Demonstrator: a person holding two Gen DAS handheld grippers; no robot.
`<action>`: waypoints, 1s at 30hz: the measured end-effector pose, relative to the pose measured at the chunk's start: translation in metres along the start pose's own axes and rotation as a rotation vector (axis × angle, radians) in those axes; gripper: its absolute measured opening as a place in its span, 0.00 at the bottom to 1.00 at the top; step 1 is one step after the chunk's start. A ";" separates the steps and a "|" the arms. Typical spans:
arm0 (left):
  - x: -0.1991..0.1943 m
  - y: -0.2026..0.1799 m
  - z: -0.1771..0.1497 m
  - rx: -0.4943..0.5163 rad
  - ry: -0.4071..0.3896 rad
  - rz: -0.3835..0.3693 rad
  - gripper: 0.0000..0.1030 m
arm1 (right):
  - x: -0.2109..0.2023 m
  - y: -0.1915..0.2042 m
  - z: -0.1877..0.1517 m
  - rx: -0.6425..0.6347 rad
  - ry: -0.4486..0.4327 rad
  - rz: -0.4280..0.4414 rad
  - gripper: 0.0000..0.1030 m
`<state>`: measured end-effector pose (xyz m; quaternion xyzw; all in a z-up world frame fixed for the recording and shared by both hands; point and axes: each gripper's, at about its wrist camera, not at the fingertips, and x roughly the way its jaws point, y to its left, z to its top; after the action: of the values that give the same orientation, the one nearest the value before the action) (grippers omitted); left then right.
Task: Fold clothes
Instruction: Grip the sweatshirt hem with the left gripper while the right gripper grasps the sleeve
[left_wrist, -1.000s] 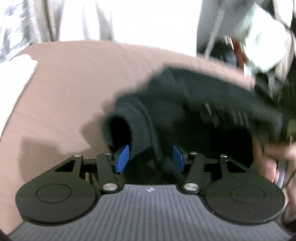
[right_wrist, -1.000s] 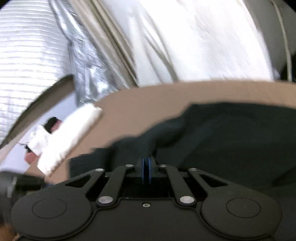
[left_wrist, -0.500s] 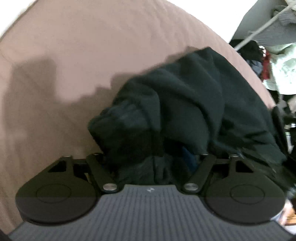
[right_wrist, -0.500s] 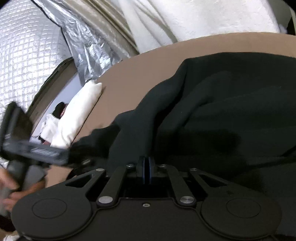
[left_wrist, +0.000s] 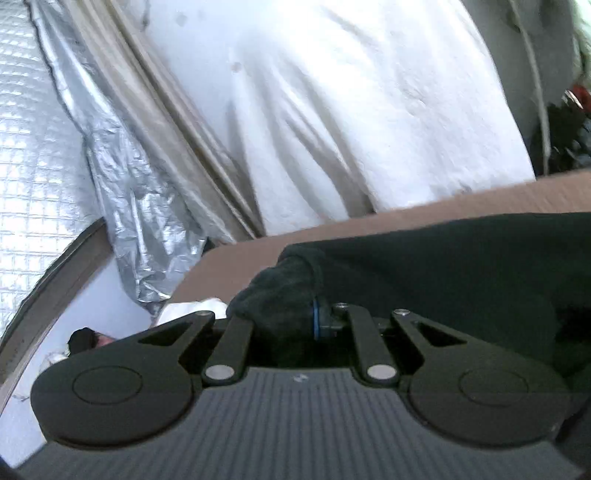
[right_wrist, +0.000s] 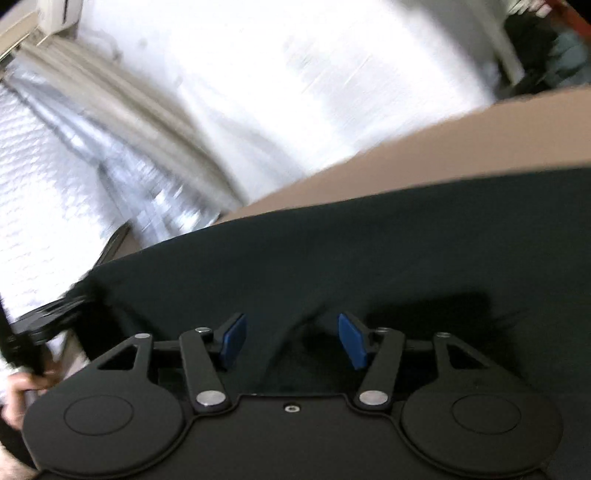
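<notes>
A dark, near-black garment (left_wrist: 461, 266) lies spread over a brown surface (left_wrist: 498, 194). My left gripper (left_wrist: 310, 325) is lifted, its jaws closing tight on a bunched end of the garment (left_wrist: 288, 284); only a sliver of one blue pad (left_wrist: 316, 325) shows. In the right wrist view the same garment (right_wrist: 369, 251) fills the foreground. My right gripper (right_wrist: 291, 339) has its jaws opening, blue pads (right_wrist: 232, 341) wide apart. A low ridge of cloth lies between them and neither pad presses on it. The left gripper (right_wrist: 48, 314) is a blur at the far left, with a hand (right_wrist: 14, 398) below it.
Behind the brown surface (right_wrist: 461, 136) hang a white cloth (left_wrist: 369, 110) and beige curtain folds (left_wrist: 177, 122). Silver quilted foil (left_wrist: 122, 192) covers the left side. A white pillow (left_wrist: 192, 310) lies at the surface's left end. Dark clutter (left_wrist: 561, 144) sits at the far right.
The left gripper shut on the garment's bunched end and rose, tilting up to face the curtain. The right gripper's pads went from pressed together to wide apart, and it swung sideways.
</notes>
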<state>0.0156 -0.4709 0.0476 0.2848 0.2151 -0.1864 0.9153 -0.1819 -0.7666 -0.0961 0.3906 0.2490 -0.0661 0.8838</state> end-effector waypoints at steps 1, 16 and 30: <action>0.000 0.003 0.005 -0.018 0.008 -0.003 0.09 | -0.011 -0.002 0.005 -0.019 -0.024 -0.055 0.59; 0.070 -0.053 -0.035 0.156 0.009 0.081 0.09 | -0.053 -0.074 -0.001 -0.177 -0.003 -1.057 0.63; 0.125 -0.053 -0.072 0.143 0.096 0.074 0.10 | -0.113 -0.092 0.021 0.080 -0.250 -1.085 0.66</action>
<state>0.0751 -0.4954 -0.0922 0.3657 0.2341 -0.1538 0.8876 -0.3010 -0.8538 -0.0892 0.2289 0.3049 -0.5667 0.7304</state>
